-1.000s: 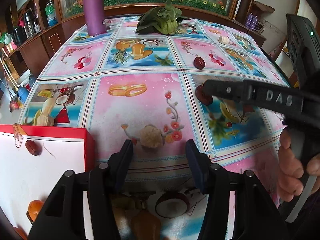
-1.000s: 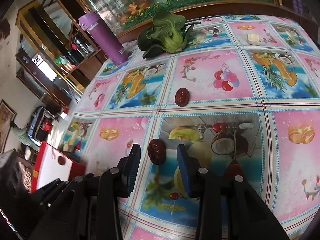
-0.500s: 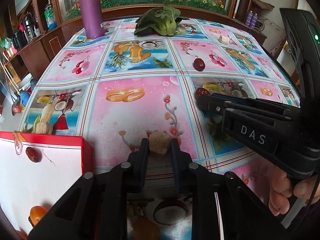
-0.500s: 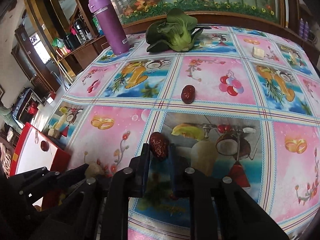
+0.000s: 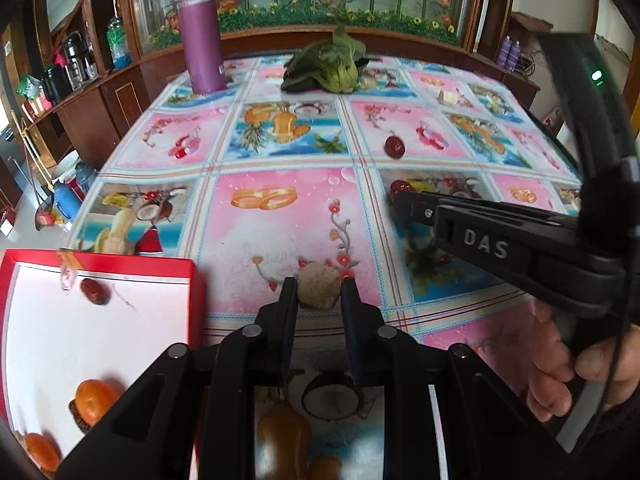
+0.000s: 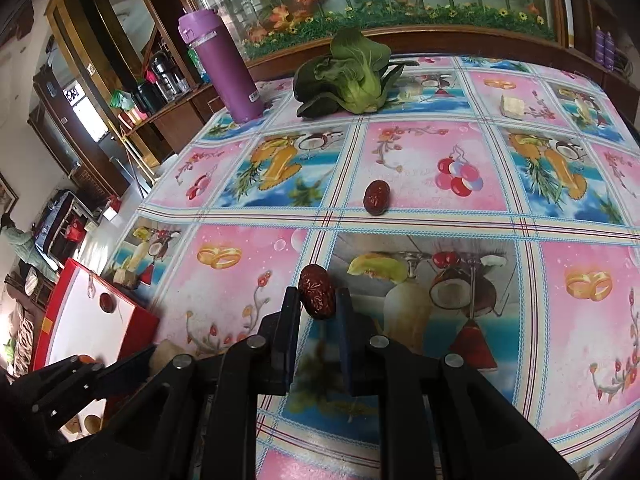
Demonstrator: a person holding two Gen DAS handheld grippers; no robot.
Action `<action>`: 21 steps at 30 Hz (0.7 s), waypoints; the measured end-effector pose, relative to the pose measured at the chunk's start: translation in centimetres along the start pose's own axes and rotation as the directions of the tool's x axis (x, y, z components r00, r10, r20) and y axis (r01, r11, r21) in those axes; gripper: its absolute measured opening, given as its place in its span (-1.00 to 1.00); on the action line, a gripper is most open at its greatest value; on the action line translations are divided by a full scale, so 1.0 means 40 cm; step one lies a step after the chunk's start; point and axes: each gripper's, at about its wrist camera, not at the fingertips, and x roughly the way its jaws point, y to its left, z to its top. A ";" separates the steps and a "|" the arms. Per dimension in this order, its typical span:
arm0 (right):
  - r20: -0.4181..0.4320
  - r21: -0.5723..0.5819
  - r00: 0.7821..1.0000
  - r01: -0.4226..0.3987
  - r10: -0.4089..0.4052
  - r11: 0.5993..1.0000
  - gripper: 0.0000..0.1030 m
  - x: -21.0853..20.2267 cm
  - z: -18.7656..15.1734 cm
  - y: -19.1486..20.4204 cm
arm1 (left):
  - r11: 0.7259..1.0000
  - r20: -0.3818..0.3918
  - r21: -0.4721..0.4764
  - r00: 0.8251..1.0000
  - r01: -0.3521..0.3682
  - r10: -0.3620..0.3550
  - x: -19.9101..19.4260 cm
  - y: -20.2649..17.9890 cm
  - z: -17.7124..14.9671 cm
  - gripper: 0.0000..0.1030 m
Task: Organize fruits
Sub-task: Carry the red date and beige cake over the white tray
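Left gripper [image 5: 319, 290] clamped a beige walnut [image 5: 319, 289]; right gripper [image 6: 319, 300] clamped a red date [image 6: 317, 292], farther from the red box [image 5: 100, 268].

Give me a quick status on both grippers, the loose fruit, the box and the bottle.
left gripper: shut on the beige lumpy fruit
right gripper: shut on a red date
second red date: loose on the tablecloth, untouched
red box: open, holds a date and oranges
purple bottle: upright, lid on
leafy greens: lying on the table
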 end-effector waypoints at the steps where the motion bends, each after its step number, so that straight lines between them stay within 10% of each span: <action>1: 0.006 0.006 1.000 -0.006 0.006 1.000 -0.69 -0.005 0.000 0.000 | 1.000 0.018 -0.005 1.000 0.002 -0.002 -0.023 0.001 -0.004 -0.54; 13: 0.069 -0.019 0.979 -0.192 0.193 0.981 -0.69 -0.081 -0.062 0.105 | 0.991 0.173 -0.113 0.981 -0.074 0.093 -0.281 0.185 -0.097 -0.54; 21: -0.014 -0.104 0.938 -0.347 0.348 0.932 -0.70 -0.100 -0.169 0.318 | 0.959 0.115 -0.223 0.972 -0.174 0.203 -0.323 0.365 -0.202 -0.54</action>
